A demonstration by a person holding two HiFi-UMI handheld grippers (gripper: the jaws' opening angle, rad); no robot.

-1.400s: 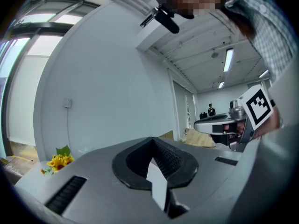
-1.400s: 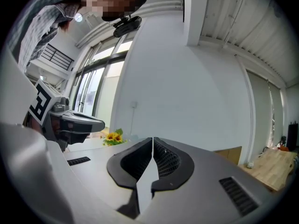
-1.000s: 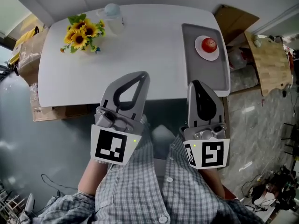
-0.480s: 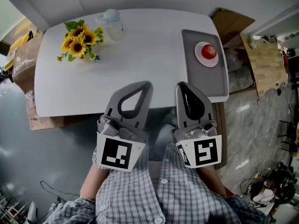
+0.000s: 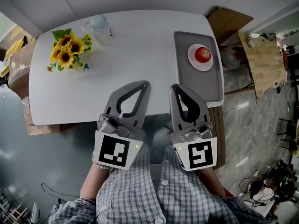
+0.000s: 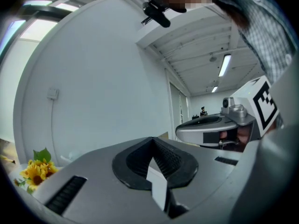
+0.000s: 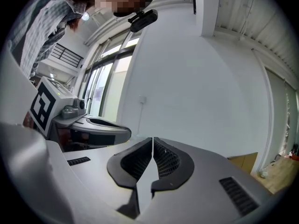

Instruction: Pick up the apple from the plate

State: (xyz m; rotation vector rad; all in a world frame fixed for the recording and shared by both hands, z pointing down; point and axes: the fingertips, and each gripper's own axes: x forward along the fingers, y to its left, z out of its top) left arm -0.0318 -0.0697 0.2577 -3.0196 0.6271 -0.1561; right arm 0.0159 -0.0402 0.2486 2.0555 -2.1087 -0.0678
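Note:
A red apple (image 5: 202, 54) lies on a small white plate (image 5: 192, 62), which rests on a grey tray (image 5: 198, 84) at the right end of the white table (image 5: 112, 59). My left gripper (image 5: 142, 85) and right gripper (image 5: 176, 87) are held side by side near the table's front edge, well short of the tray. Both are shut with nothing between the jaws. Both gripper views look up at a white wall; the left gripper (image 6: 152, 142) and the right gripper (image 7: 153, 141) show tips closed together. The apple is in neither gripper view.
A bunch of sunflowers (image 5: 67, 54) lies at the table's left end, and a pale lidded cup (image 5: 99, 29) stands at the back. Cardboard boxes (image 5: 229, 20) and a wooden board (image 5: 262, 62) stand to the right of the table.
The right gripper has shifted left, closer to the left gripper. The head view has moved, so the table and tray sit further left in the frame. Both grippers stay shut.

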